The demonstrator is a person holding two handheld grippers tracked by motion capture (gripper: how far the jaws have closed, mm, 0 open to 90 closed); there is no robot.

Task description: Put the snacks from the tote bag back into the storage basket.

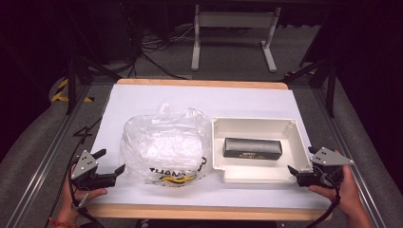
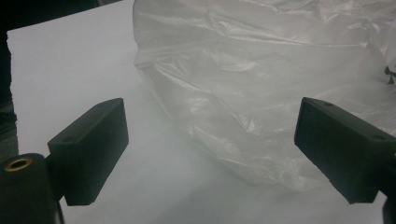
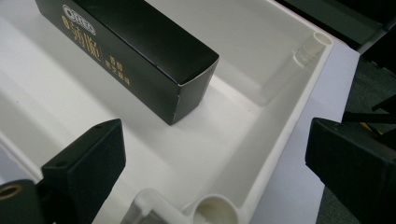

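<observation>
A crumpled clear plastic bag with black and yellow print lies on the white table cover, left of centre. To its right stands a shallow white tray holding a long black carton with gold lettering. My left gripper is open just left of the bag, jaws wide apart and pointed at the bag. At the tray's near right corner my right gripper is open, one jaw over the tray floor and the other outside the tray wall. The carton lies ahead of it, untouched.
The white cover lies on a wooden tabletop whose edge shows at the back and front. Metal rails run along both sides. Beyond the table stand a white frame leg, cables and dark stands on grey floor.
</observation>
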